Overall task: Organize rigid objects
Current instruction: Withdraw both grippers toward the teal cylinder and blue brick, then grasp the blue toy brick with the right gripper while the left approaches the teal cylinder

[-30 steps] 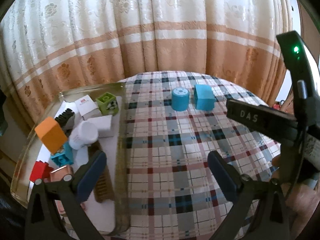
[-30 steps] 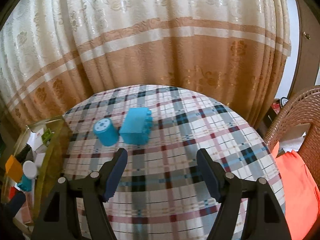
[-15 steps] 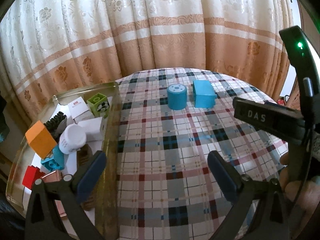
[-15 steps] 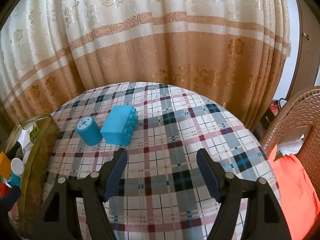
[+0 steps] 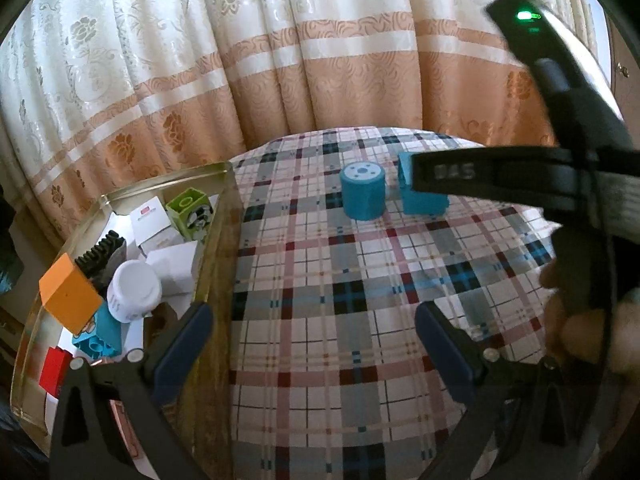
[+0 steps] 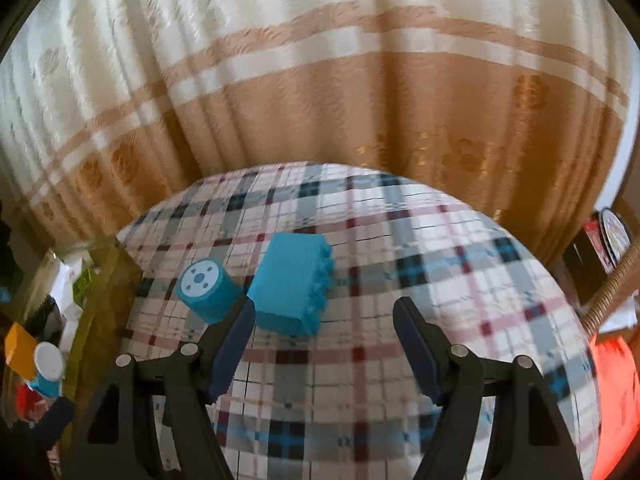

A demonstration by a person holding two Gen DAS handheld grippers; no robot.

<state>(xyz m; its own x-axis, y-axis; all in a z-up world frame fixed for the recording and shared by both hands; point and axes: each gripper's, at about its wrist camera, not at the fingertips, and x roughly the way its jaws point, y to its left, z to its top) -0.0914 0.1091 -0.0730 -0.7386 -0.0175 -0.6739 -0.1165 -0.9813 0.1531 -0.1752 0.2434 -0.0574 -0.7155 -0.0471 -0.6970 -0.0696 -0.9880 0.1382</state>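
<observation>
I have a pair of tongs in each hand, and both stand released with nothing between their fingers. My right tongs [image 6: 324,348] are wide apart and aimed down at the blue block [image 6: 290,282], which lies on its side on the checked tablecloth [image 6: 440,280] with its studs facing right. I take the block as my next pick, since it and the blue cylinder [image 6: 206,290] are the only two pieces left loose on the cloth. The block sits just beyond my right tongs' left finger, a little left of the gap's middle, so I judge I need to shift left and push forward before it lies squarely between the pads. The cylinder stands just left of the block, very near it though I cannot tell if they touch; its closeness is why I must keep that left finger from knocking it as I slide in.

My left tongs [image 5: 312,348] hang open nearer me than the block, over bare cloth. To the left of the block, past the cylinder, sits the clear bin [image 5: 224,216] at the table's edge, already holding an orange block [image 5: 68,300], a white jar [image 5: 134,290], a green cube [image 5: 190,210] and other bits. That is where I reckon the block belongs.
</observation>
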